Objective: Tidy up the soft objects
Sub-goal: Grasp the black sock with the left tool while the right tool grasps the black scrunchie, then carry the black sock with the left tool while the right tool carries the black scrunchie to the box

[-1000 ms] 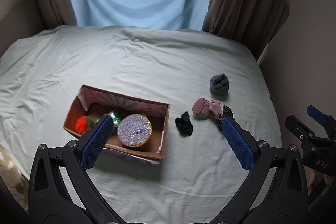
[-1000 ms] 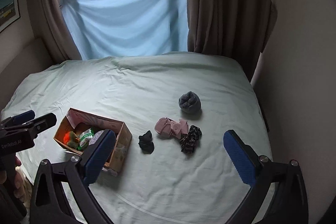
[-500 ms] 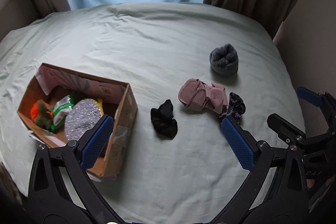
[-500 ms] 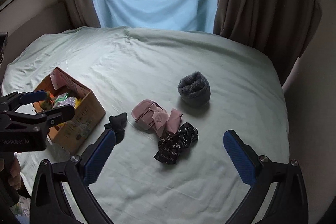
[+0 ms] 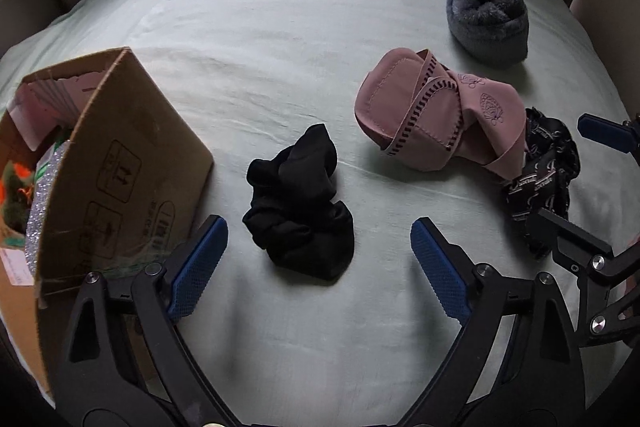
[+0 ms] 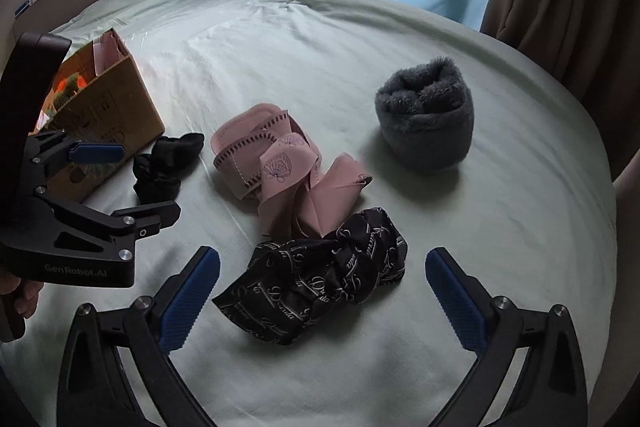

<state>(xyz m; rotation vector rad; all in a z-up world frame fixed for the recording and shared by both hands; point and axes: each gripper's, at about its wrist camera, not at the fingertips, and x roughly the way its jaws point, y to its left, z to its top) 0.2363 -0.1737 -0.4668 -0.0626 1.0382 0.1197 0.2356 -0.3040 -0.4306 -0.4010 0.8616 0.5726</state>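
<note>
My left gripper (image 6: pixel 120 183) reads "GenRobot.AI" on its body, the box (image 5: pixel 120 163) carries printed handling symbols with lettering too small to read, and the black scarf (image 6: pixel 320 279) bears white script I cannot decipher.

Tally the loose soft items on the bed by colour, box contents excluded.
Plain black: 1, the crumpled black cloth
Black with white script: 1, the printed scrunchie
Pink: 1, the pink fabric bundle
Grey: 1, the fuzzy grey roll
Total: 4
</note>
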